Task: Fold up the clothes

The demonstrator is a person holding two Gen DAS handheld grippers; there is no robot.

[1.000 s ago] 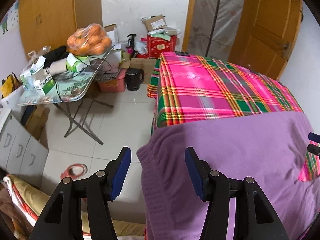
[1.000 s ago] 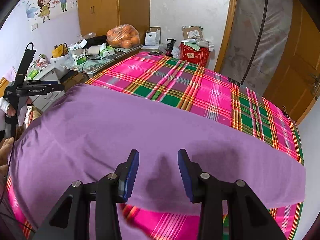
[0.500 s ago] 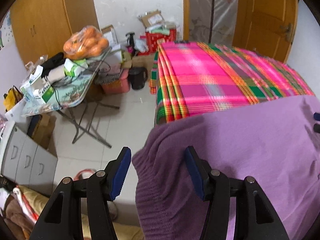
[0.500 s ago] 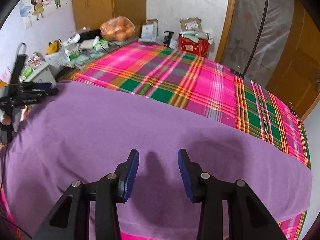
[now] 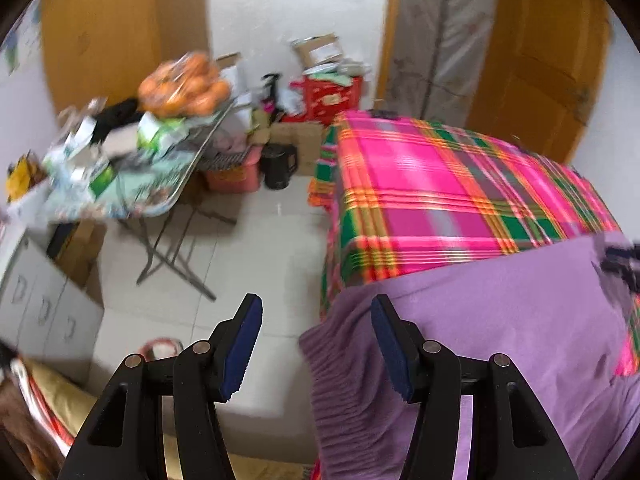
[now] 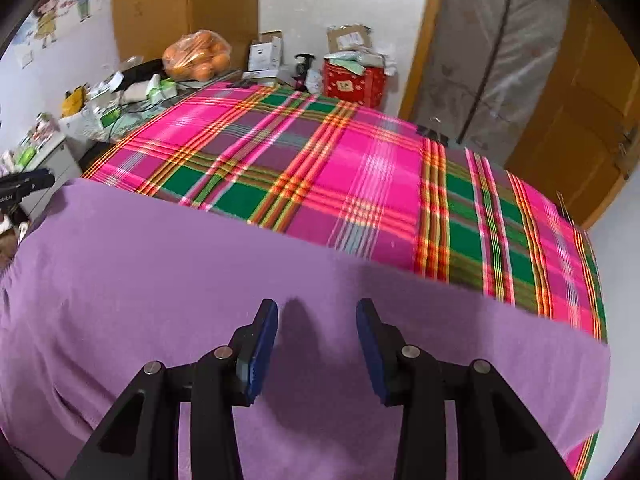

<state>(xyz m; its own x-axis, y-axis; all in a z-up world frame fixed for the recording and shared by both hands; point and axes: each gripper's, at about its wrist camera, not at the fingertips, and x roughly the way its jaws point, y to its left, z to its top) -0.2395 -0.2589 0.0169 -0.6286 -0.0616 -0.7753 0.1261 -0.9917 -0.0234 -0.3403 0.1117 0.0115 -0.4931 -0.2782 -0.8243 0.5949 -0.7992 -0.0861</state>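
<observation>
Compared with a second ago, the right gripper has pushed further over the purple garment, so the near hem has dropped out of its view and cloth fills the space beneath its fingers, which are easing wider with nothing pinched between them. Off at the garment's ribbed end, the left gripper hangs with fingers well apart, empty, the cloth edge just under its right finger. Spread flat across the near part of the plaid bedspread, one end drooping over the bed's side, the garment shows no crease I can see; by my reckoning the folding is all still to come.
</observation>
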